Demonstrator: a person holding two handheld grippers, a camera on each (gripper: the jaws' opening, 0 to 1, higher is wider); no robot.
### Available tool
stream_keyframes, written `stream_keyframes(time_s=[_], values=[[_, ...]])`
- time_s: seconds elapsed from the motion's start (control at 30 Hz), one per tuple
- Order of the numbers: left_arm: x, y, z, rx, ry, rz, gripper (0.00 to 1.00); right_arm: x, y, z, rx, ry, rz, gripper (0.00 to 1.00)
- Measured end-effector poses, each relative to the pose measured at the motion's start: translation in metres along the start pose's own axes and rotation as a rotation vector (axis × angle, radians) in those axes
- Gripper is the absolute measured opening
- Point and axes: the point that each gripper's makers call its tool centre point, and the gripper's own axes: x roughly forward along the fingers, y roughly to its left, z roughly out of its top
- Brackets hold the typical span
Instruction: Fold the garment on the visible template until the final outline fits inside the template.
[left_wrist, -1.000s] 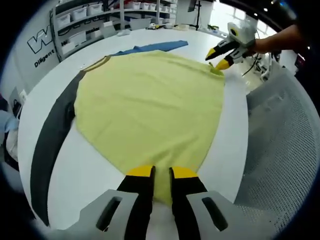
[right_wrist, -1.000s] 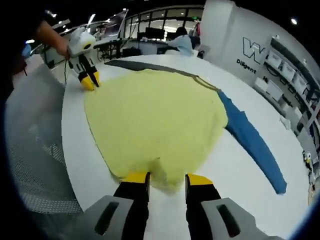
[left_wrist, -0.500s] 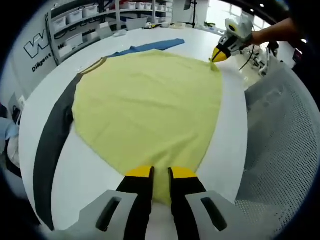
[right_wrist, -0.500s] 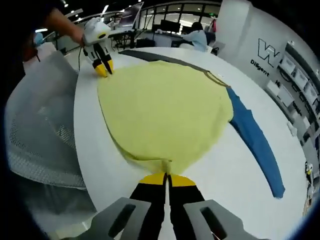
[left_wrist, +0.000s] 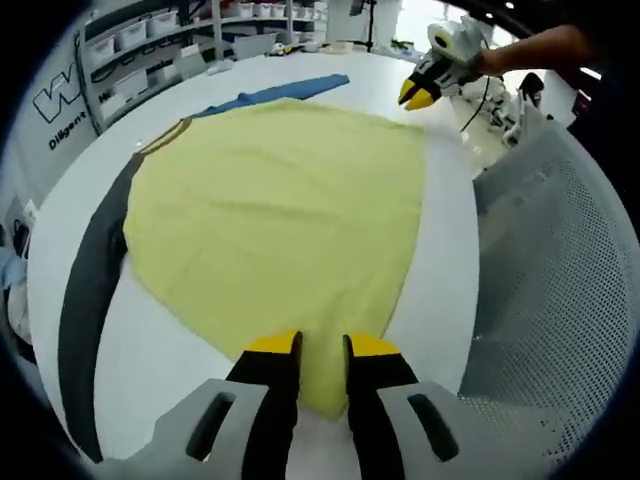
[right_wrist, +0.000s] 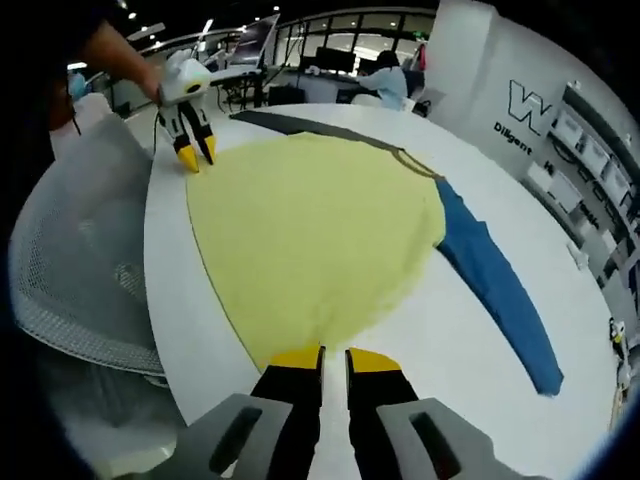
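**Yellow garment spread flat, a gripper at each hem corner**

A yellow garment lies spread flat on a white round desk, its long axis running from the hem near the grippers to the neckline at the far side. In the left gripper view the neckline points up and to the left; in the right gripper view it points up and to the right. A dark grey sleeve stretches off one side of the yellow body along the desk, and a blue sleeve stretches off the other side.

The left gripper sits at one hem corner, with yellow fabric running up between its yellow-tipped jaws; the jaws stand a little apart around the cloth, and whether they actually pinch it cannot be told. The right gripper sits at the opposite hem corner, its jaws close together with a narrow gap between them, the cloth edge just ahead of the tips; a firm grasp cannot be confirmed.

In the left gripper view the right gripper appears at the far hem corner, held by a hand, raised slightly off the desk. A white mesh chair back stands beside the desk edge. Shelves with bins line the wall behind.
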Motion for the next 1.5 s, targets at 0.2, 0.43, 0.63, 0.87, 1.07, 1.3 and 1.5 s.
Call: stream_keyframes(time_s=[0.2,0.43,0.63,0.87,1.07,1.3,1.5], values=[[-0.001,-0.001,-0.002,-0.022,0.011,0.009,0.12,0.03,0.03,0.0,0.017,0.05,0.059,0.08],[-0.001,-0.002,-0.003,-0.051,0.004,0.013,0.11,0.027,0.034,-0.012,0.068,0.078,0.068,0.04],[-0.002,-0.005,-0.005,-0.058,0.013,0.002,0.07,0.023,0.042,-0.016,0.113,0.078,0.06,0.0],[-0.003,-0.006,-0.006,-0.065,0.001,-0.002,0.1,0.022,0.041,-0.015,0.107,0.06,0.049,0.11],[-0.002,-0.006,0.008,-0.019,-0.052,0.031,0.21,0.006,-0.005,-0.008,0.195,-0.025,-0.062,0.22],[0.0,0.001,0.021,0.026,-0.098,0.079,0.29,-0.007,-0.05,-0.017,0.254,-0.03,-0.123,0.26],[-0.013,0.027,0.017,-0.027,-0.15,0.179,0.34,-0.013,-0.067,-0.024,0.301,-0.045,-0.161,0.32]])
